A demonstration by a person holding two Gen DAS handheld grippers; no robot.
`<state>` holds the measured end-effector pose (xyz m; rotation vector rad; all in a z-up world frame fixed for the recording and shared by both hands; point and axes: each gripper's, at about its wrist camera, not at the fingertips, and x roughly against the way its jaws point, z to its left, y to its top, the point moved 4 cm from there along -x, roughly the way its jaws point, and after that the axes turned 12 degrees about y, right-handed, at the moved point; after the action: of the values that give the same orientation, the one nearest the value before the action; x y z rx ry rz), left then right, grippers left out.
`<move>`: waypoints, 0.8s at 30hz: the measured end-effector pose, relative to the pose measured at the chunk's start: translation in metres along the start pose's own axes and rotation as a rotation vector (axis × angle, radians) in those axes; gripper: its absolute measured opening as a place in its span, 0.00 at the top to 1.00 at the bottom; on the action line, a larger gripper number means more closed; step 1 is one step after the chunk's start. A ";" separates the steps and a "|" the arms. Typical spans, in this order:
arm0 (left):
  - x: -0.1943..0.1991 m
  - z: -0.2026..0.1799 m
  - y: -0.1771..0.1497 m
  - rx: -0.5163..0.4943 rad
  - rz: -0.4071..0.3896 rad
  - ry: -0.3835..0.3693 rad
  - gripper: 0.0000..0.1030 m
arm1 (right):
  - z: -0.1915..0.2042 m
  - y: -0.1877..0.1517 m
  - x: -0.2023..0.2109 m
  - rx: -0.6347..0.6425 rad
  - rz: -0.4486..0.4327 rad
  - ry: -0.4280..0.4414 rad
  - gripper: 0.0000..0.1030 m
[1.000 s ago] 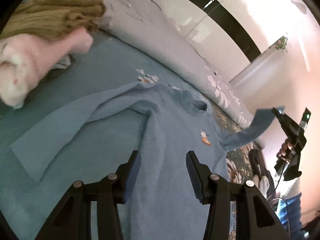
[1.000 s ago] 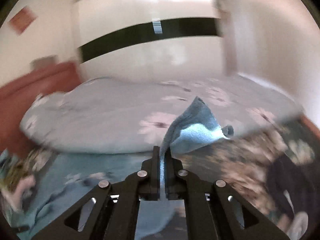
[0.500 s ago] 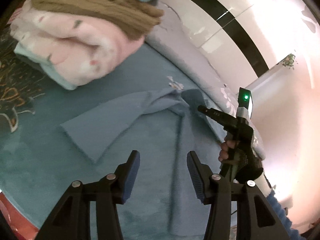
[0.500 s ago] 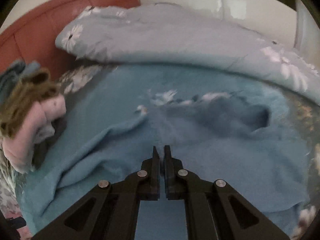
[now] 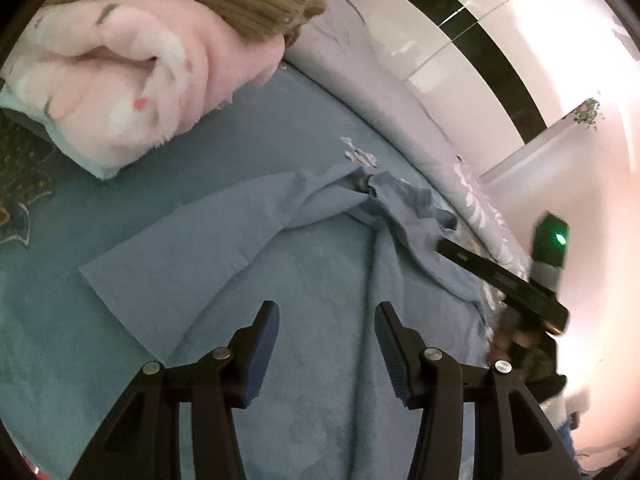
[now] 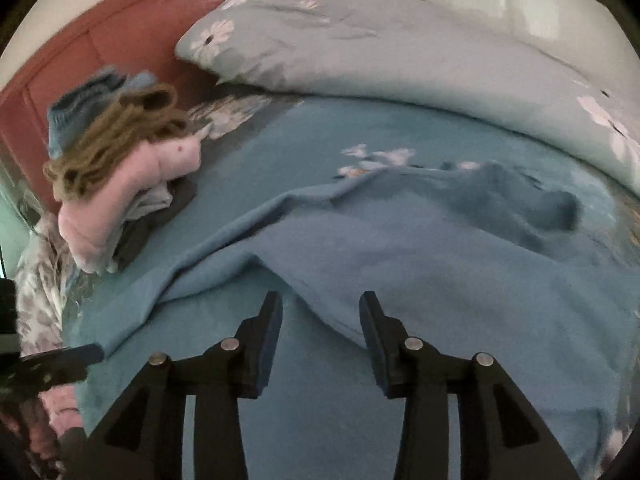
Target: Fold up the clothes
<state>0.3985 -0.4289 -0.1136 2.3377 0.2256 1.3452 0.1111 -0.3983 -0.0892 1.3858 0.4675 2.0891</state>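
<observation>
While the right gripper (image 6: pixel 320 312) jaws are opening over the blue sweater (image 6: pixel 420 248), the left gripper (image 5: pixel 326 322) hovers half-open, both empty.

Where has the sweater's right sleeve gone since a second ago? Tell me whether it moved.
Yes. The sleeve came down from the air before the quilt and now lies across the sweater; the right tool is opening, empty.

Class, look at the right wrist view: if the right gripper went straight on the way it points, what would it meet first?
Most likely the folded edge of the blue fleece sweater lying just ahead of the opening, empty right gripper; depth is uncertain.
</observation>
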 end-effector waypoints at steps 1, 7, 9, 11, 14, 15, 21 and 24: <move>-0.001 0.002 0.000 -0.007 -0.005 0.018 0.48 | -0.007 -0.004 0.010 -0.015 -0.010 -0.007 0.59; -0.010 0.029 -0.006 -0.097 -0.009 0.232 0.48 | -0.030 -0.033 0.036 -0.020 -0.001 -0.039 0.59; -0.012 0.029 -0.006 -0.155 -0.012 0.272 0.48 | -0.029 -0.039 0.032 -0.027 0.015 -0.025 0.59; -0.019 0.026 -0.006 -0.239 0.006 0.327 0.48 | -0.025 -0.043 0.025 -0.048 0.020 0.011 0.59; -0.019 0.017 -0.007 -0.358 -0.019 0.432 0.48 | -0.019 -0.047 0.012 -0.075 0.029 0.048 0.59; -0.019 0.016 -0.008 -0.390 -0.030 0.463 0.48 | -0.017 -0.048 0.010 -0.076 0.034 0.055 0.59; -0.023 0.027 -0.014 -0.434 -0.016 0.487 0.57 | -0.010 -0.055 0.007 -0.077 0.058 0.055 0.59; -0.020 0.033 -0.010 -0.415 -0.039 0.476 0.93 | -0.012 -0.056 0.011 -0.107 0.055 0.061 0.59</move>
<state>0.4169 -0.4360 -0.1477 1.6493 0.1159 1.7241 0.1126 -0.3477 -0.1188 1.2896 0.3402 2.1726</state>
